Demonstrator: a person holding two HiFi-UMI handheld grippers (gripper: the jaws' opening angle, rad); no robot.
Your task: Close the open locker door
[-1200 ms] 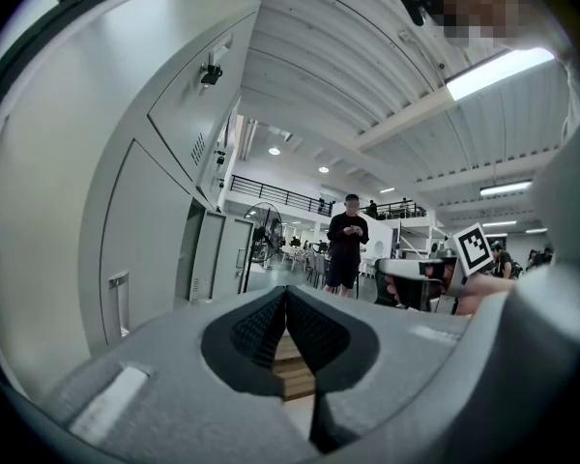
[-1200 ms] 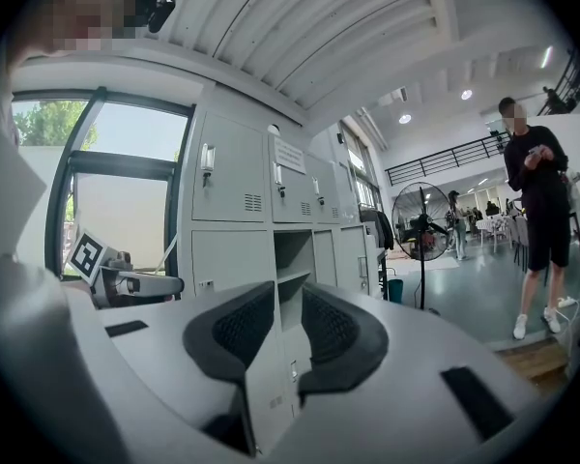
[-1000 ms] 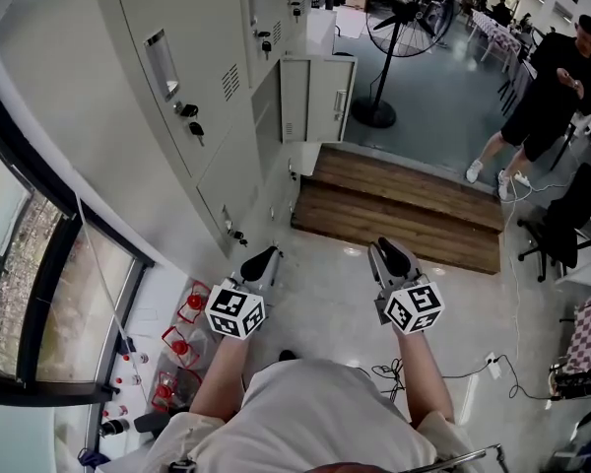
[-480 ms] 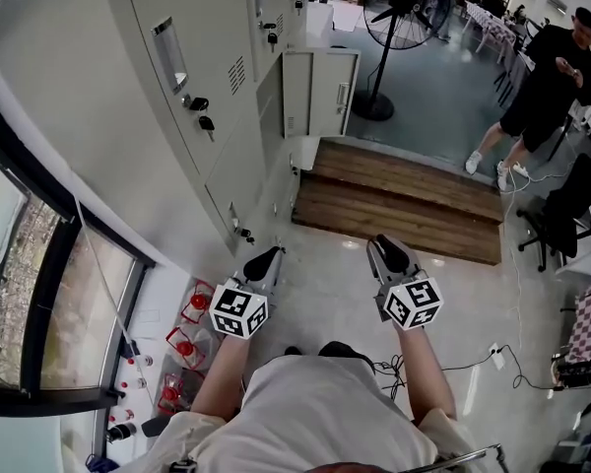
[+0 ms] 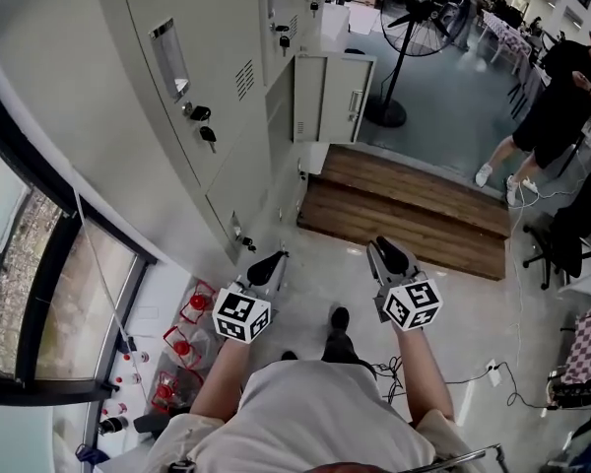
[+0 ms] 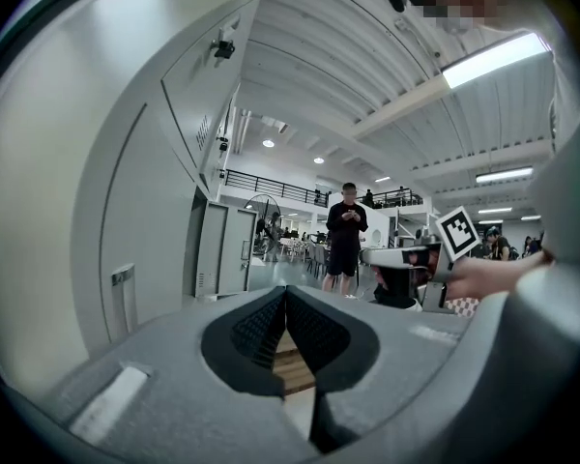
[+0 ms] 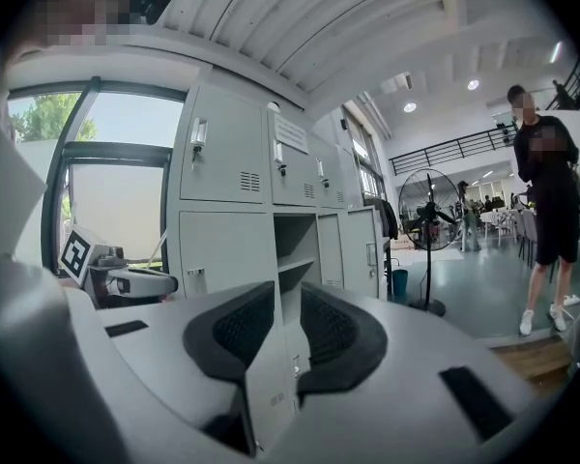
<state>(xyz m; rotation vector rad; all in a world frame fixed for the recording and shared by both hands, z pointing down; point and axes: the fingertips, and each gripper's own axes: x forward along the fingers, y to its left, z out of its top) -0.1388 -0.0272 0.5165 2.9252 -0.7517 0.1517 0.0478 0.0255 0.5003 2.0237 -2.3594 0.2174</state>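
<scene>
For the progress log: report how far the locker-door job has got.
Nothing done: the locker door stands wide open. In hand, nothing: the left gripper is shut, the right gripper open, both empty and well short of it. Left: reach the door and push it shut.

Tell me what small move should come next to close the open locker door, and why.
Probably a step forward toward the open locker door. It stands swung out at the far side of the wooden platform, and the left hand-held gripper and the right hand-held gripper are both far short of it, holding nothing.
</scene>
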